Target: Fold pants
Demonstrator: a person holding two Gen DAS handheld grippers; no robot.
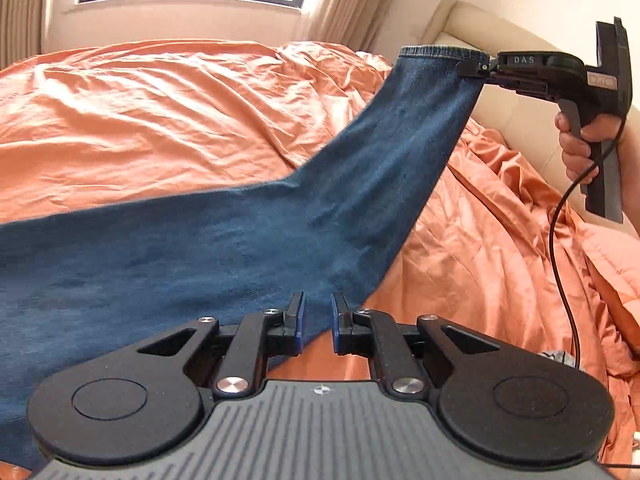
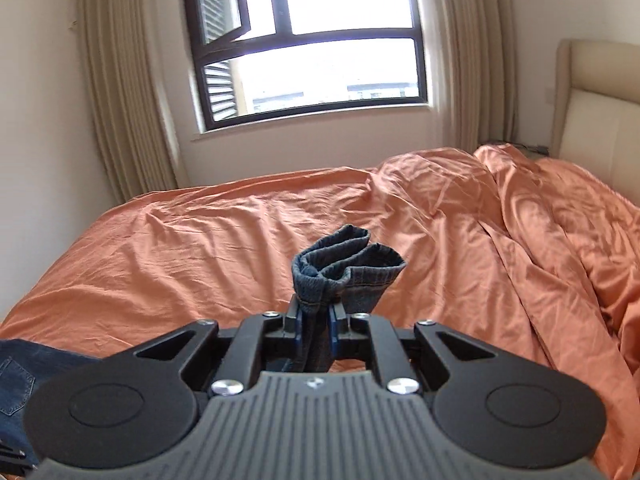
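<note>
Blue jeans (image 1: 248, 236) lie across the orange bed. My right gripper (image 1: 476, 67) is shut on the hem of the legs and holds it lifted above the bed at the upper right of the left wrist view. In the right wrist view the bunched leg cuffs (image 2: 346, 270) stick up between my right gripper's (image 2: 316, 328) shut jaws, and the jeans' back pocket (image 2: 16, 380) shows at the lower left. My left gripper (image 1: 318, 320) is partly open just above the jeans' near edge, with nothing between its fingers.
The orange bedspread (image 1: 140, 112) is wrinkled, with bunched bedding (image 2: 560, 216) toward the cream headboard (image 2: 600, 120). A window (image 2: 308, 40) with beige curtains (image 2: 120, 80) is behind the bed. A black cable (image 1: 560, 248) hangs from the right gripper's handle.
</note>
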